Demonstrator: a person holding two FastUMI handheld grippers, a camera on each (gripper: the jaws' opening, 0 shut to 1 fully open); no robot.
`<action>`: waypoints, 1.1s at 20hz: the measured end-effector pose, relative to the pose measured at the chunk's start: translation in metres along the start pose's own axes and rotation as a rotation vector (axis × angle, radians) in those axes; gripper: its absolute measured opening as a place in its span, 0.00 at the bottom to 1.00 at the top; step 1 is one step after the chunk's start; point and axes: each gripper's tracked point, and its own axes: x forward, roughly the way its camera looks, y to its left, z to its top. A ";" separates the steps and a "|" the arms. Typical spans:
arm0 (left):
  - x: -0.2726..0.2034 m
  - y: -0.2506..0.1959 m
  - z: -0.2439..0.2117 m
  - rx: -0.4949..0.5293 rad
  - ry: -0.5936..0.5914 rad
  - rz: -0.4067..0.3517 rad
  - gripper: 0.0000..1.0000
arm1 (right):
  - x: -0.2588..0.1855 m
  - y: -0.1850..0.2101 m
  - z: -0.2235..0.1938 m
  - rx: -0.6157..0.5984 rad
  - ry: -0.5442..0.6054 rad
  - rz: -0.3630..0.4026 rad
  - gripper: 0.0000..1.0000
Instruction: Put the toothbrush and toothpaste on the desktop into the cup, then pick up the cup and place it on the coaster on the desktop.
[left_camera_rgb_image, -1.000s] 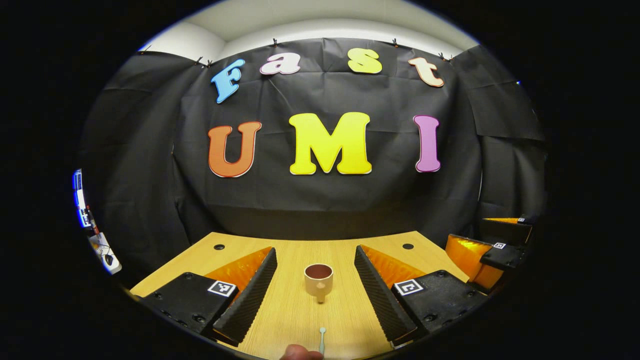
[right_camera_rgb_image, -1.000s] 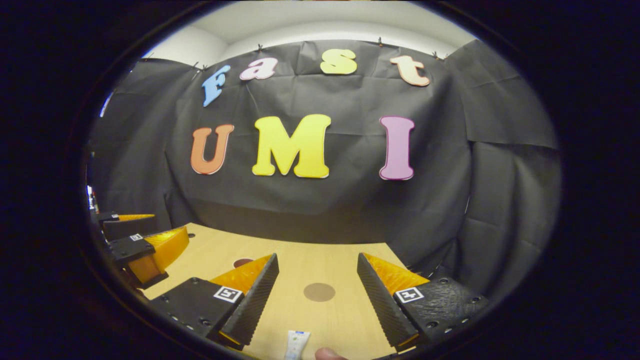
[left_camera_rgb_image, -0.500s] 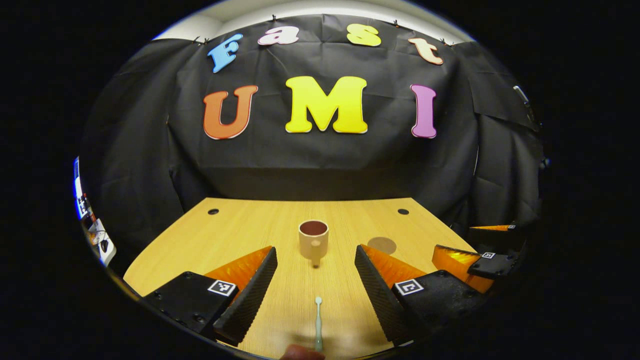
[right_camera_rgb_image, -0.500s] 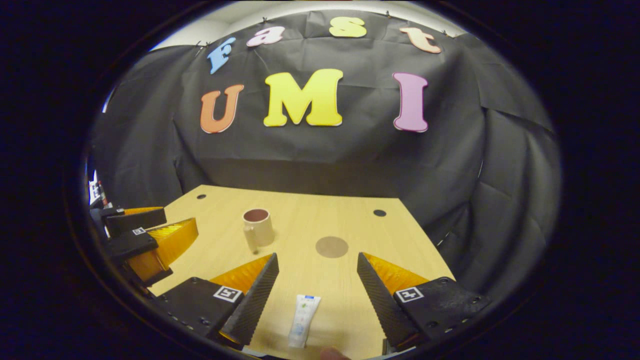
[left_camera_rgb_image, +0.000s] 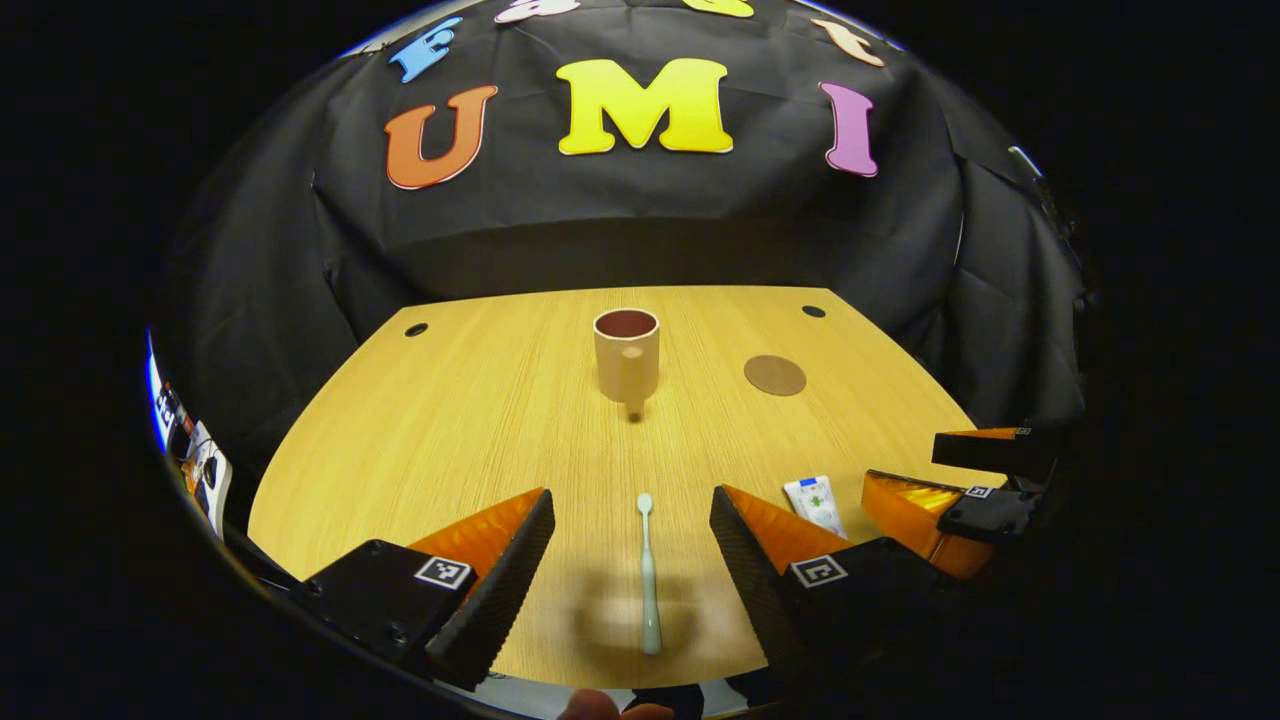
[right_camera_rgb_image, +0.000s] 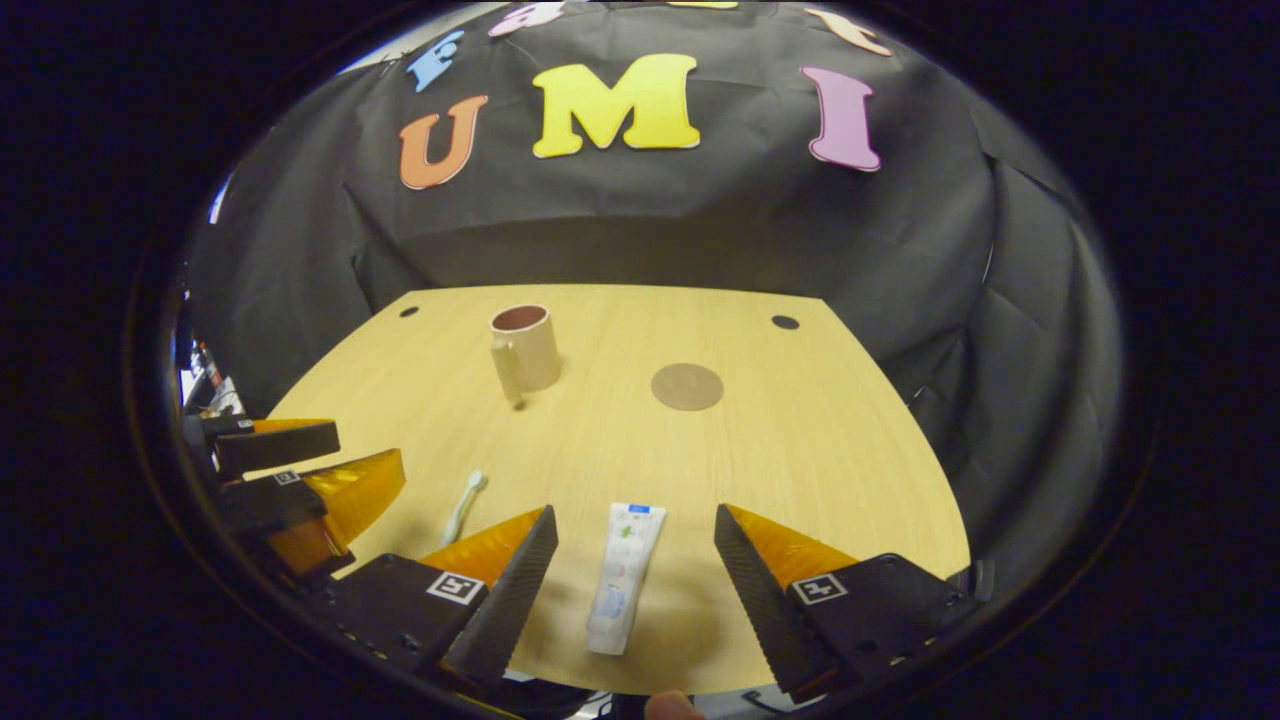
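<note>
Hovering tongs (left_camera_rgb_image: 632, 530) (spread) over toothbrush (left_camera_rgb_image: 648, 575)

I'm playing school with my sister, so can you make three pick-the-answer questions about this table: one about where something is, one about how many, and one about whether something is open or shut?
1. Where does the toothbrush lie?
A. inside the cup
B. flat on the desk between the left gripper's fingers
C. on the coaster

2. How many dark round holes show in the desk near its far edge?
A. none
B. two
C. five

3. How is the right gripper?
A. open, holding nothing
B. shut on the toothpaste
C. shut on the cup

Answers: 1 B, the brush rests on the wood in front of the cup. 2 B, one hole sits at each far corner. 3 A, the toothpaste lies untouched between the wide-apart fingers.
</note>
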 end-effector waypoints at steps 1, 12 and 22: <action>0.007 0.001 -0.012 0.008 0.021 0.005 0.99 | 0.004 -0.001 -0.006 -0.002 0.019 -0.005 0.95; 0.046 -0.008 -0.095 -0.030 0.225 -0.027 0.87 | 0.024 -0.011 -0.049 -0.004 0.133 -0.044 0.95; 0.064 -0.007 -0.096 0.001 0.259 -0.027 0.54 | 0.035 -0.005 -0.054 -0.006 0.156 -0.047 0.95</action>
